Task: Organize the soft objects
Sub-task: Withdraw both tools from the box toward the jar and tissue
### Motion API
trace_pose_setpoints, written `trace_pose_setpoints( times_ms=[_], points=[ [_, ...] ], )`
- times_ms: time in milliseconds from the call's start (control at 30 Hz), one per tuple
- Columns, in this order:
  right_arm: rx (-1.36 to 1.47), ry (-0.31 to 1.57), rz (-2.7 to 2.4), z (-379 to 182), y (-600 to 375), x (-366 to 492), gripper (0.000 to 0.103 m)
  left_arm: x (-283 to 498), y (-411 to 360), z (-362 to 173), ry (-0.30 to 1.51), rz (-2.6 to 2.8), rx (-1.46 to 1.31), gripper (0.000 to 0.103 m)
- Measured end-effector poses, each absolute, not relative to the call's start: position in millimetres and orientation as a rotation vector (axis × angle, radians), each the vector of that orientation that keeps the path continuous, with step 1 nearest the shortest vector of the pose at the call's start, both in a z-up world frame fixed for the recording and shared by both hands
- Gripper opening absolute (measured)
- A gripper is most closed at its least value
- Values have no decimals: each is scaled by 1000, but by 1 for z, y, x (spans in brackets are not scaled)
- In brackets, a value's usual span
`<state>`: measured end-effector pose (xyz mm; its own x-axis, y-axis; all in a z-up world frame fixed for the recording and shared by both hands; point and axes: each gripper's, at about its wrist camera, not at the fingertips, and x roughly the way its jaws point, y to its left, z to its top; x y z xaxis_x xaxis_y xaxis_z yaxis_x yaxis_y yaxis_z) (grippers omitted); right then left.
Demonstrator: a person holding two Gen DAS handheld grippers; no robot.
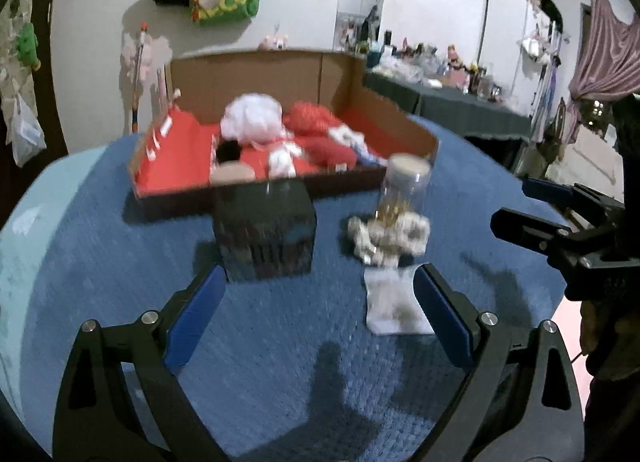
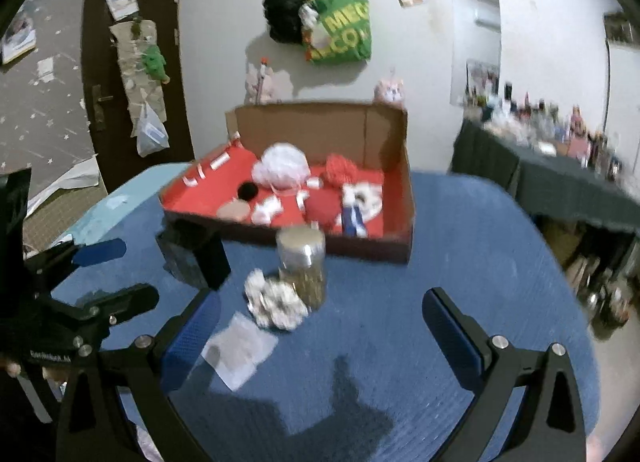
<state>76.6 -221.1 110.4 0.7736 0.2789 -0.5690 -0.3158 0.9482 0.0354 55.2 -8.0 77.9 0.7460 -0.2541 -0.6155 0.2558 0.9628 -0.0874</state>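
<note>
A cardboard box [image 1: 360, 74] with a red lining stands at the back of the blue table; it holds a white fluffy bundle [image 1: 252, 118], red soft items [image 1: 312, 118] and small white pieces. It also shows in the right wrist view [image 2: 404, 190]. In front lie a crumpled white-grey cloth [image 1: 386, 236] [image 2: 276, 302] and a flat white packet [image 1: 394, 302] [image 2: 238, 348]. My left gripper [image 1: 320, 286] is open and empty above the table, short of the cloth. My right gripper [image 2: 320, 310] is open and empty, close to the cloth.
A dark cube box [image 1: 264, 230] [image 2: 196, 254] and a clear jar with a silver lid [image 1: 404, 190] [image 2: 302, 266] stand by the cloth. The right gripper shows at the left wrist view's right edge [image 1: 532, 218]. A cluttered side table [image 2: 560, 166] stands at the right.
</note>
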Motion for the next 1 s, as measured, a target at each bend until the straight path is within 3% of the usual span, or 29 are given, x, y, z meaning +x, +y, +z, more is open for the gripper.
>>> trace_pose_setpoints(
  times_ms=[600,1000],
  points=[
    [7,685,273,76,-255,93,103,88,-70,28,902,-355,116,96],
    [50,708,376,69,-242,108,103,90,-12,34,852,-245,68,95]
  ],
)
